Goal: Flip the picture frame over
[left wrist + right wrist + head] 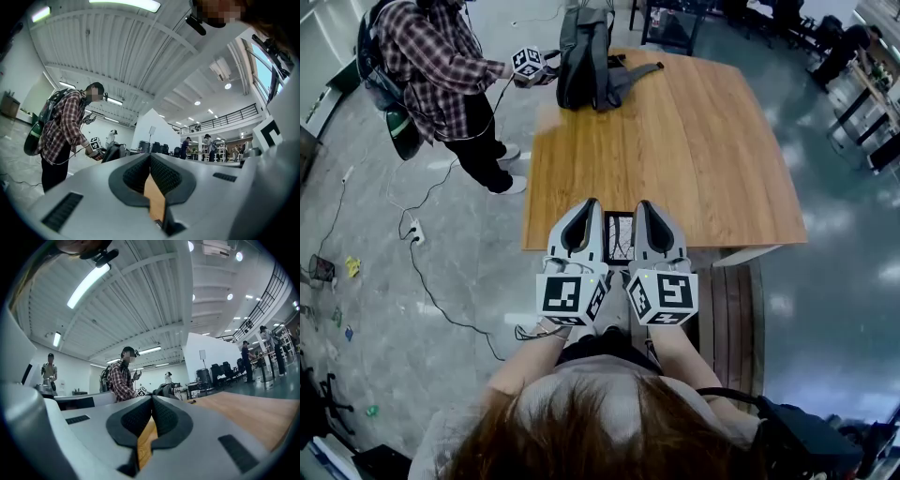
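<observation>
Over on the far left of the head view, a white power strip (414,230) with a black cable sits on the grey concrete floor (375,309); just right of that stands a person in a red-and-white plaid shirt (441,66), holding another gripper with a black-and-white marker cube (528,64) up by the far-left corner of the table; next along, a slumped grey fabric backpack (584,52) sits on the far-left part of the light brown wooden tabletop (694,141).

Closer in, the grey plastic left gripper (592,202) is parked at the near edge of the tabletop, pointing away from the wearer; in its own view the left gripper (150,154) has its dark ribbed fingers (133,176) clenched together with nothing pinched, just wood showing below them.

Right beside it lies the small dark-rimmed rectangular picture frame (619,237), on the tabletop at the near edge, sandwiched between the two grippers; can't tell if either one actually touches it.

On the other side of the frame, the matching grey right gripper (641,204) points the same way; from its own view the right gripper (152,397) also has its fingers (136,420) squeezed tight on nothing.
</observation>
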